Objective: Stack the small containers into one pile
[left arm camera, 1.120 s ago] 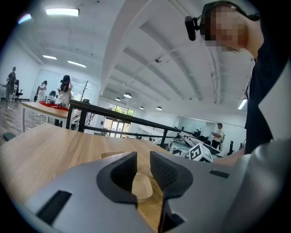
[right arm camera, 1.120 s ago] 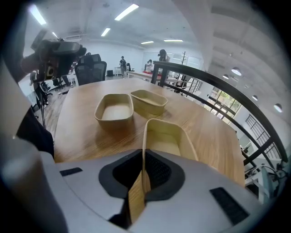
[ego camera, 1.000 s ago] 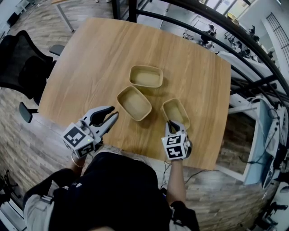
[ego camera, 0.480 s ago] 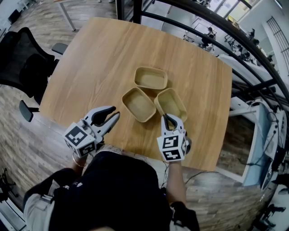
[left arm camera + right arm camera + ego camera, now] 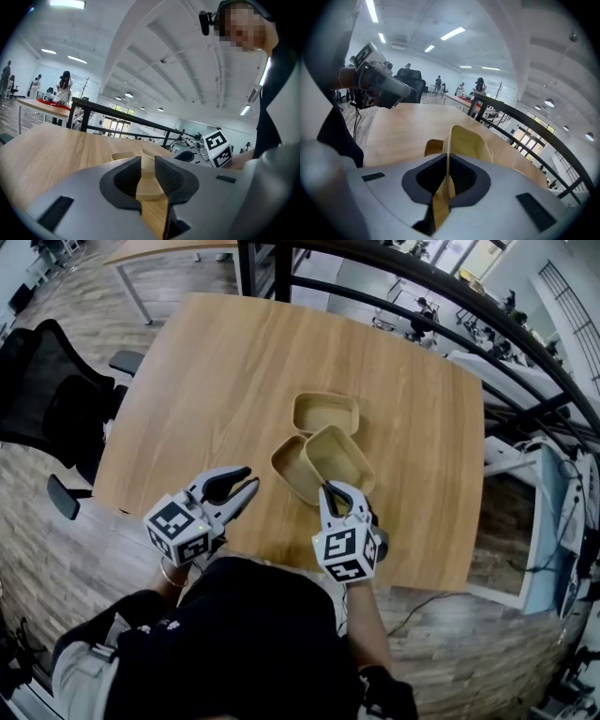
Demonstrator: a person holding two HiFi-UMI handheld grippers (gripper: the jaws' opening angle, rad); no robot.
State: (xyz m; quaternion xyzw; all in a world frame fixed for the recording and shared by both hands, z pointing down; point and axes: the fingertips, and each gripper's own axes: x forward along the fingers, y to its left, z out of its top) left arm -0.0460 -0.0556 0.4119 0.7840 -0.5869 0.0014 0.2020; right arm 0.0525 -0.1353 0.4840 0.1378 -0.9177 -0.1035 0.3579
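Left hand-held gripper [image 5: 246,483] ajar, right [image 5: 337,491] clamped

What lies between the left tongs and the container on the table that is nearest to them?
Nothing. In the head view, only bare table separates the left tongs from the nearest container.

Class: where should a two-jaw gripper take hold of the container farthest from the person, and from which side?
Pinch its left end wall at the rim, one jaw inside, one outside, coming from above on the left. The far container sits upright and open-topped, and its near wall looks crowded by the held container.
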